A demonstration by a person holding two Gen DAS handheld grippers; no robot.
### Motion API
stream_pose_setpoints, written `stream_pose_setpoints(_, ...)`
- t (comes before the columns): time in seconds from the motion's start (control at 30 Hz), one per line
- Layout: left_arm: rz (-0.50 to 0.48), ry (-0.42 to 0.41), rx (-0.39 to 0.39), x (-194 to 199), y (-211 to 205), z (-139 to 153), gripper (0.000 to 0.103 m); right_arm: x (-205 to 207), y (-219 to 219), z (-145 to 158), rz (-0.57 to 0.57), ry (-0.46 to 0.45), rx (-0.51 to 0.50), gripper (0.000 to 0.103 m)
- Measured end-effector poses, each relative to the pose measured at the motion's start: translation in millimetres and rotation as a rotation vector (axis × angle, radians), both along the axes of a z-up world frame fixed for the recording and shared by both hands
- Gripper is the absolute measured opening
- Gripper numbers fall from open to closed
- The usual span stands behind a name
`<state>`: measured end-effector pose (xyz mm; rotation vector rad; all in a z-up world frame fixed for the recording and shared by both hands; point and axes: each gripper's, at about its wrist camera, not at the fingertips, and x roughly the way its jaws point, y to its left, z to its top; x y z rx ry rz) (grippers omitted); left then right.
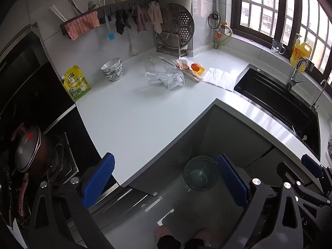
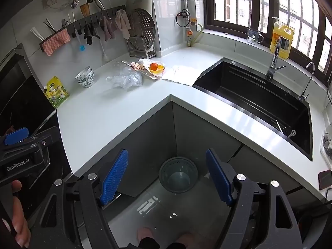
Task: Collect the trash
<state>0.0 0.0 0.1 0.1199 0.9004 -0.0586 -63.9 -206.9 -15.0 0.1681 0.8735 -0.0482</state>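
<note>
While both cams look down over the L-shaped counter [image 1: 145, 112], each gripper hangs w/ jaws spread wide and nothing between them: left gripper [image 1: 166, 178] and right gripper [image 2: 168, 178] both frame the bin [image 1: 200, 173] on the floor in the corner below the counter. Bin looks empty apart from a pale bottom.

Trash sits at the back of the counter, well apart from both grippers: a crumpled clear bag [image 1: 166, 77], a snack wrapper [image 1: 183, 64] just beside it, a yellow dish [image 1: 199, 70] w/ an orange thing in it, and a white tissue [image 1: 220, 78] between dish and sink [image 1: 276, 101]. A clear cup [image 1: 149, 63] stands behind the bag. Stacked bowls [image 1: 112, 70] and a yellow-green pouch [image 1: 77, 83] are further left.

Left cam only: a lidded pot [image 1: 31, 149] on the stove at the left edge, plus the right gripper's blue tip at the lower right.

Right cam only: the left gripper's body at the left edge w/ a hand [image 2: 19, 213] around its handle, a dark phone-like slab [image 2: 324, 179] on the counter's right end, and the full sink w/ both taps.

Both show toes at the bottom edge, a glass mug [image 2: 254, 36] and a yellow bottle [image 2: 282, 41] on the sill.
</note>
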Motion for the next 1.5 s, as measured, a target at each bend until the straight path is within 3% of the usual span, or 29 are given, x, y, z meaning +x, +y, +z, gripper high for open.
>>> stream_pose_setpoints(0.27,0.002,-0.014,0.005,0.1,0.2,0.5,0.097,0.4,-2.4,6.3,0.007,-0.009,-0.004,0.074)
stream_pose_setpoints(0.5,0.004,-0.019,0.005,1.7,7.7,23.4,0.097,-2.8,-2.9,11.8,0.011,-0.029,-0.01,0.074)
stream_pose_setpoints(1.5,0.011,-0.053,-0.002,-8.3,6.5,17.1,0.097,-8.2,-1.2,19.4,0.018,-0.05,-0.024,0.074)
